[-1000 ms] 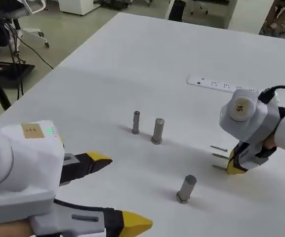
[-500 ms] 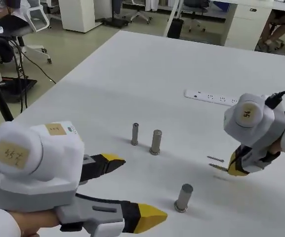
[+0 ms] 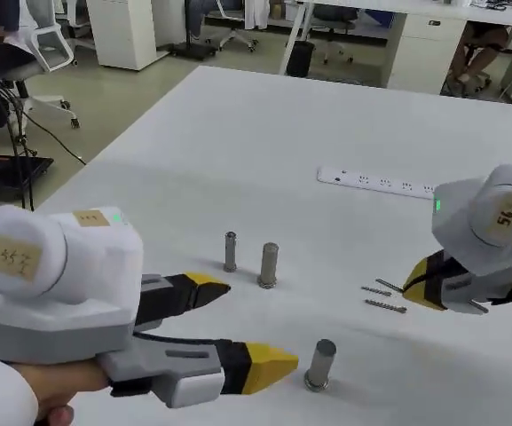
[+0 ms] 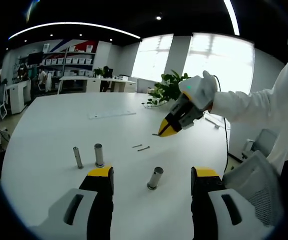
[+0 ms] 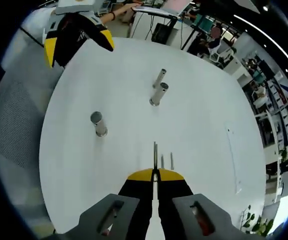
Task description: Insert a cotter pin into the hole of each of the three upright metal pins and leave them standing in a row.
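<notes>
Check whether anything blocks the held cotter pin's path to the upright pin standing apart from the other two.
Nothing visible does: bare table lies between the cotter pin in the right gripper and that upright pin.

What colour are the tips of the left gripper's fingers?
Yellow, with black behind; the fingertips show best in the left gripper view.

The table [image 3: 238, 133] is white, smooth and matt. The three upright pins [image 3: 269, 264] are grey metal, slightly shiny; the cotter pin [image 5: 154, 150] is thin bare metal. The left gripper [image 3: 247, 324] and right gripper [image 3: 413, 288] have matt plastic shells.
</notes>
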`<state>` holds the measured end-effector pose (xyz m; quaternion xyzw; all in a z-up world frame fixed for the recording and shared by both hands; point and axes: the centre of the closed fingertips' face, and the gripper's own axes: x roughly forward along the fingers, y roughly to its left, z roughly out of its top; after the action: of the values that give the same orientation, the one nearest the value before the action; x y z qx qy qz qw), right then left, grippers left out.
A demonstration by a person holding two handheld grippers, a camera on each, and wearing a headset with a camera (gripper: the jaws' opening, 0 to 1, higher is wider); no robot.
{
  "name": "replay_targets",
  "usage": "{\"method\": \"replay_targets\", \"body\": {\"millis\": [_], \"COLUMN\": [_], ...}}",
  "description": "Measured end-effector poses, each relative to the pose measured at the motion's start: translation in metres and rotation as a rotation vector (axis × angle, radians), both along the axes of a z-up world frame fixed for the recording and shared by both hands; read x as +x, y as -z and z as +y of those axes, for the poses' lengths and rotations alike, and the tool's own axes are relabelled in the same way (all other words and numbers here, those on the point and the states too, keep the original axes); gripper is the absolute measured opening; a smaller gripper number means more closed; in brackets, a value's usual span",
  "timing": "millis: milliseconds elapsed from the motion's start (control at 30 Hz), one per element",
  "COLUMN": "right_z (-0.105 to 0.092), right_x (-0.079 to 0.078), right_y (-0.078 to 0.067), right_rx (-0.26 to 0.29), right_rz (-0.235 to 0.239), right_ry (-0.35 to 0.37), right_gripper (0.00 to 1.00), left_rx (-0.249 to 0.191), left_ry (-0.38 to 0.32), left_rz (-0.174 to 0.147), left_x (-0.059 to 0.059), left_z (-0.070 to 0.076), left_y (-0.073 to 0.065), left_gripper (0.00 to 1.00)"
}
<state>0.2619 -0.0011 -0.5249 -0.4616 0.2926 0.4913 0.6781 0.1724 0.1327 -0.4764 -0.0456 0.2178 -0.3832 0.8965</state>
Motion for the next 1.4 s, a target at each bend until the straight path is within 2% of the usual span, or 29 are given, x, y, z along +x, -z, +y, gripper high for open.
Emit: {"method": "replay_targets", "body": {"millis": [100,200,333,400,500,533,667,767,900,1033,1233,1400], "right_z": [-0.001,0.000,0.008,0.012,0.019,0.023,0.030,0.036,0.041,0.046,0.053,0.061], "right_x": [-0.004,-0.011,-0.017,-0.020,-0.027,-0.028,-0.037,-0.042,-0.048,-0.053,-0.056,-0.060], "right_y": [-0.008,-0.012,-0.021,-0.025,-0.030,-0.033,-0.037,-0.040,-0.042,-0.047,-0.054,-0.058], "right_rx": [0.019,0.028,0.074,0.083,0.112,0.121,0.140,0.133,0.135,0.132,0.096,0.106], "right_rz": [-0.046,-0.086,-0.134,-0.165,-0.189,-0.212,-0.234,-0.284,-0.318,-0.364,-0.454,-0.465], "right_ry": [0.006,-0.001,0.003,-0.007,-0.015,-0.023,-0.035,-0.057,-0.068,-0.082,-0.125,-0.137], "right_gripper": [0.00,0.00,0.00,0.00,0.00,0.00,0.00,0.00,0.00,0.00,0.00,0.00], "left_rx": [-0.029,-0.051,-0.046,-0.043,-0.043,-0.043,-0.042,-0.054,-0.057,-0.051,-0.050,-0.050], "left_ry": [0.001,-0.007,0.001,0.010,0.016,0.022,0.044,0.060,0.075,0.096,0.132,0.141], "left_rz": [-0.015,-0.014,-0.018,-0.035,-0.032,-0.035,-0.048,-0.051,-0.037,-0.037,-0.042,-0.043], "left_x": [0.005,0.010,0.016,0.018,0.021,0.022,0.023,0.025,0.027,0.026,0.023,0.024], "left_z": [-0.003,-0.004,-0.009,-0.012,-0.016,-0.018,-0.025,-0.032,-0.037,-0.043,-0.055,-0.058], "left_y": [-0.008,-0.012,-0.014,-0.016,-0.017,-0.018,-0.022,-0.025,-0.024,-0.024,-0.028,-0.028], "left_gripper": [0.54,0.54,0.53,0.51,0.48,0.47,0.42,0.38,0.35,0.32,0.26,0.20]}}
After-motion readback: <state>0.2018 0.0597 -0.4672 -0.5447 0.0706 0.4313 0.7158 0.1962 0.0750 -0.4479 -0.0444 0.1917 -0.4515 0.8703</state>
